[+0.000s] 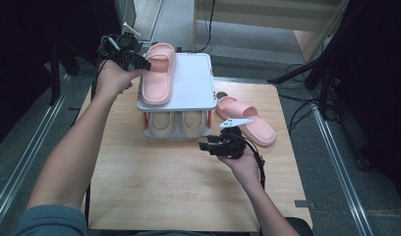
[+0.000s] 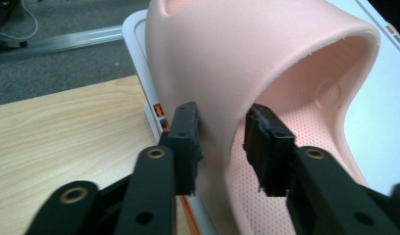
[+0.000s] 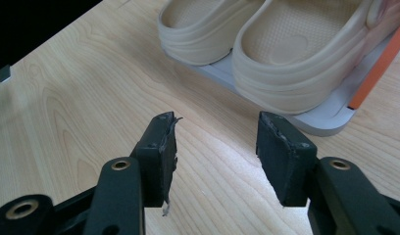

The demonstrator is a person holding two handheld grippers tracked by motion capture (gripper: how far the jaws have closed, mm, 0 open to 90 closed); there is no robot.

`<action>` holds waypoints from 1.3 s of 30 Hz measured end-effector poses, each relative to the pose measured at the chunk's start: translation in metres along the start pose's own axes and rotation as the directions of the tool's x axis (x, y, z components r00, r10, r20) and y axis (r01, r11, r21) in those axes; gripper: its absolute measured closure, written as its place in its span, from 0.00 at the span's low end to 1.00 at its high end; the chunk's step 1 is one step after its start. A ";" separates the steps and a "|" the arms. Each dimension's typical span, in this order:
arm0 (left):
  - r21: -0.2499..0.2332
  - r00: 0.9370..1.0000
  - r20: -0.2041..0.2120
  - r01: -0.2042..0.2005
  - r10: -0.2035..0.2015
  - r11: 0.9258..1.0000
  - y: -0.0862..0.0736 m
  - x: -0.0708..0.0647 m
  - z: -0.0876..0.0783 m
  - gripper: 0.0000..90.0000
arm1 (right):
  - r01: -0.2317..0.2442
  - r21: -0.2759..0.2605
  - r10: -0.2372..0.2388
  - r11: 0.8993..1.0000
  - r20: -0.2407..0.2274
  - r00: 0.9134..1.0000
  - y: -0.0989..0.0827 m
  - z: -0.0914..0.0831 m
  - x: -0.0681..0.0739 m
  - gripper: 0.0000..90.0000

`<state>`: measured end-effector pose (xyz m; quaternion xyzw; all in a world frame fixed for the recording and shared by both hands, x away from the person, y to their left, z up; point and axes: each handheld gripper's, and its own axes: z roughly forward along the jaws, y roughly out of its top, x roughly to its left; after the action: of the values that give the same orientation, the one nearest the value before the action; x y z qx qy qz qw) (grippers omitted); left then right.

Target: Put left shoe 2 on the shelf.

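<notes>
1. High view: a small two-level white rack stands at the far middle of the wooden tabletop; a pink slipper lies on the left part of its top shelf, toe toward the person; the left gripper sits at the slipper's 9 o'clock, its jaws at the strap's side; a pair of beige slippers fills the lower shelf; a second pink slipper lies on the tabletop at the rack's 4 o'clock; the right gripper hovers over the tabletop at the rack's 6 o'clock, just beside that second slipper, jaws pointing toward 9 o'clock.

2. Left gripper view: the pink slipper rises at 12 o'clock; its strap wall stands between the jaws, which are apart; the left pad looks to be at the strap's outer face, while the right pad stands clear inside the slipper; the rack's white edge runs at 11 o'clock; the tabletop lies at 9 o'clock.

3. Right gripper view: the jaws stand wide apart with bare tabletop between them; the beige slippers sit on the rack's lower shelf at 1 o'clock, well clear of the pads.
</notes>
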<state>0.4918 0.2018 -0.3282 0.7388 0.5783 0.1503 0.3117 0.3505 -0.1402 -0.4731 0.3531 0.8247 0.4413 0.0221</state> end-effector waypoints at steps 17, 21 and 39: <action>-0.092 0.998 0.061 -0.001 0.007 0.996 -0.029 0.025 -0.050 0.60 | -0.050 -0.063 0.054 0.997 0.064 0.997 0.002 -0.024 -0.028 0.57; -0.099 0.998 0.067 0.006 0.001 0.995 -0.049 0.034 -0.052 0.59 | -0.060 -0.064 0.067 0.996 0.113 0.991 0.000 -0.032 -0.044 0.57; -0.092 0.994 0.105 -0.008 0.018 0.996 -0.117 0.042 -0.030 0.54 | -0.084 -0.069 0.097 0.994 0.218 0.971 -0.005 -0.048 -0.093 0.72</action>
<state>0.3975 0.2663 -0.3851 0.7343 0.5488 0.1394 0.3742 0.4008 -0.2322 -0.4729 0.4363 0.7867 0.4242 0.1039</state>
